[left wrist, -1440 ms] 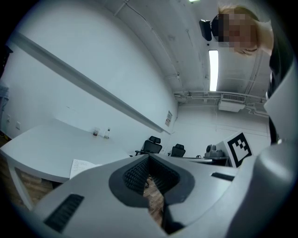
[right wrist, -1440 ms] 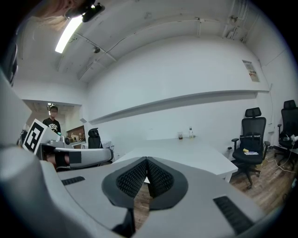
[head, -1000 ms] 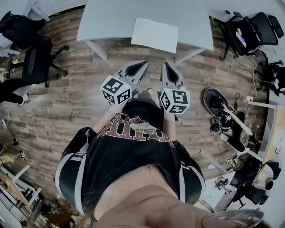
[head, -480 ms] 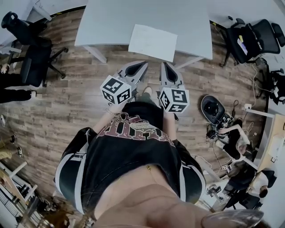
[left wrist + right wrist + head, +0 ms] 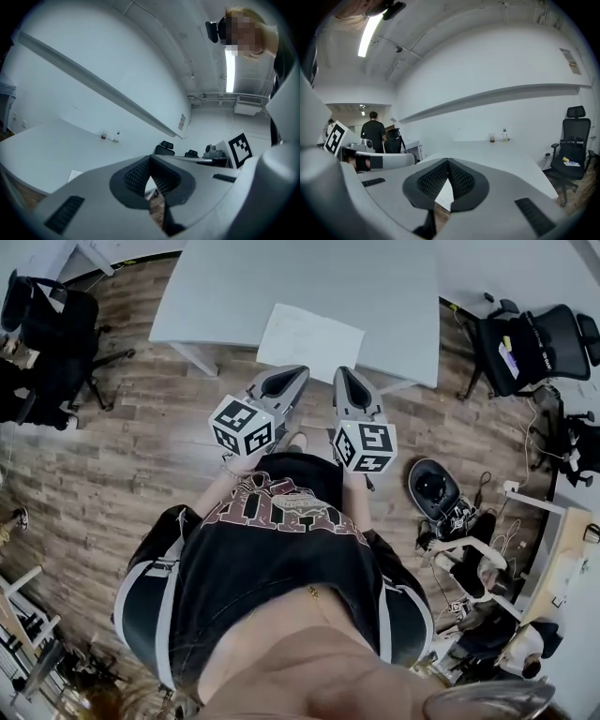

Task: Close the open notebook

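The open notebook lies flat, white pages up, at the near edge of the grey table. Both grippers are held out level in front of the person's body, short of the table and over the wood floor. My left gripper is shut with nothing in it, and so is my right gripper. In the left gripper view the pads meet at the tip and the notebook shows far off to the left. The right gripper view shows its jaws closed, with a strip of white page beyond them.
Black office chairs stand at the table's right and left. A dark round device and cables lie on the floor at right. A cup and bottle stand at the table's far side. A person stands far off.
The table and notebook have drawn nearer and slid lower in the head view as the person walks up. Both grippers stay shut and side by side.
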Tool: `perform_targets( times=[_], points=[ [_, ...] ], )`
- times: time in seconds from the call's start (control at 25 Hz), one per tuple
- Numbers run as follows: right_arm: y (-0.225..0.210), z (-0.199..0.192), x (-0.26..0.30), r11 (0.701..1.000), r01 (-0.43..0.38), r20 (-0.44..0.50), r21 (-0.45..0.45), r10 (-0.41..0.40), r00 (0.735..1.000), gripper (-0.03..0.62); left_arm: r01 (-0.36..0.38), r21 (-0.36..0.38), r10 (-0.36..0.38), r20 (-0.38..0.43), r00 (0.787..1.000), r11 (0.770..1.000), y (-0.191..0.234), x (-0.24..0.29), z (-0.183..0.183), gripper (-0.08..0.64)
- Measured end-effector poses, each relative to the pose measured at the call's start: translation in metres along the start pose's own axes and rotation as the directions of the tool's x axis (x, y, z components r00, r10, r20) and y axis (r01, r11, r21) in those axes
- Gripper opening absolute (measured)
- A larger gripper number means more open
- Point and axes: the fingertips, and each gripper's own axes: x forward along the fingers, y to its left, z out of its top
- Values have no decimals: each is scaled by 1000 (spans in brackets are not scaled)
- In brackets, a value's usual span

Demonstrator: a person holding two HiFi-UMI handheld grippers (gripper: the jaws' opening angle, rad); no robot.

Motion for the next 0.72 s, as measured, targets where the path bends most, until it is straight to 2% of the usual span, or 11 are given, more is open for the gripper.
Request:
perform_targets(
  times=[0.4,0.72],
  points=[
    [-35,-3,8,999,-50,-16,-8,50,999,18,-45,-15,45,10,999,999,-1,35,-7,43],
    [-45,-15,11,999,-53,-40,1,53,998,18,-79,-37,78,-6,997,996,9,38,-17,43]
  ],
)
